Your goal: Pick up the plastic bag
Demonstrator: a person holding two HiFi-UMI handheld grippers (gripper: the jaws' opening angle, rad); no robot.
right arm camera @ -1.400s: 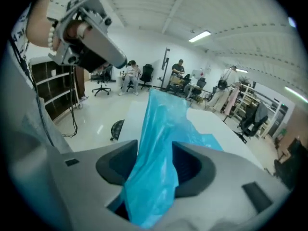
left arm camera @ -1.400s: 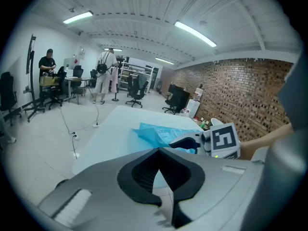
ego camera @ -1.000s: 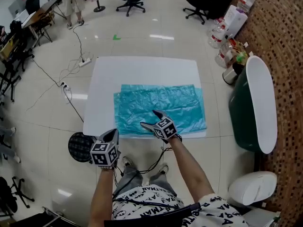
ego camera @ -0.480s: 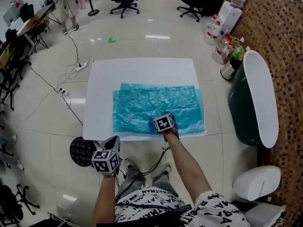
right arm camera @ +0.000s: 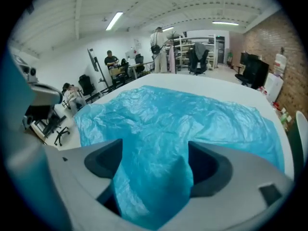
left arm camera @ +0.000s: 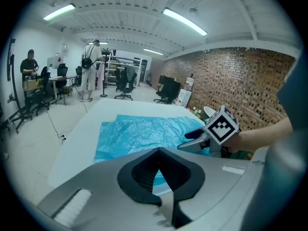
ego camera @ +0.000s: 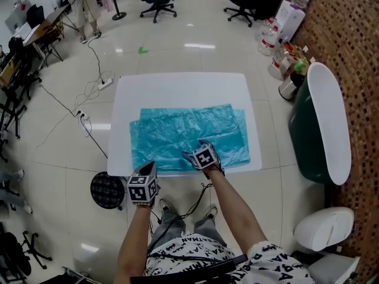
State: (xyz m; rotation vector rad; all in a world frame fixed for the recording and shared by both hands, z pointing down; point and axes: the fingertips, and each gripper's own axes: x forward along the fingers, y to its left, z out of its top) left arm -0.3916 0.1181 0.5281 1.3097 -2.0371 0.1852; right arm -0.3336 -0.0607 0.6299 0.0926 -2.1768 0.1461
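A large, thin blue plastic bag (ego camera: 183, 132) lies spread and wrinkled on the white table (ego camera: 177, 87), slightly askew. My right gripper (ego camera: 191, 154) is at the bag's near edge, shut on a bunched fold of it. In the right gripper view that blue film (right arm camera: 183, 124) fills the gap between the jaws of my right gripper (right arm camera: 155, 177). My left gripper (ego camera: 150, 168) hovers at the table's near left edge, beside the bag's corner, with nothing in it. In the left gripper view my left gripper (left arm camera: 159, 150) has its jaw tips together, and the bag (left arm camera: 139, 131) and right gripper (left arm camera: 193, 135) lie ahead.
A dark green tub with a white rim (ego camera: 323, 129) stands close on the right. A black round stool (ego camera: 108, 189) sits on the floor by the left gripper. Cables (ego camera: 83, 108) trail left of the table. Bottles (ego camera: 278, 37) and office chairs stand beyond.
The right gripper has taken hold of the bag's near edge, and the bag has slid left and turned askew. The left gripper has come up to the table's near left edge.
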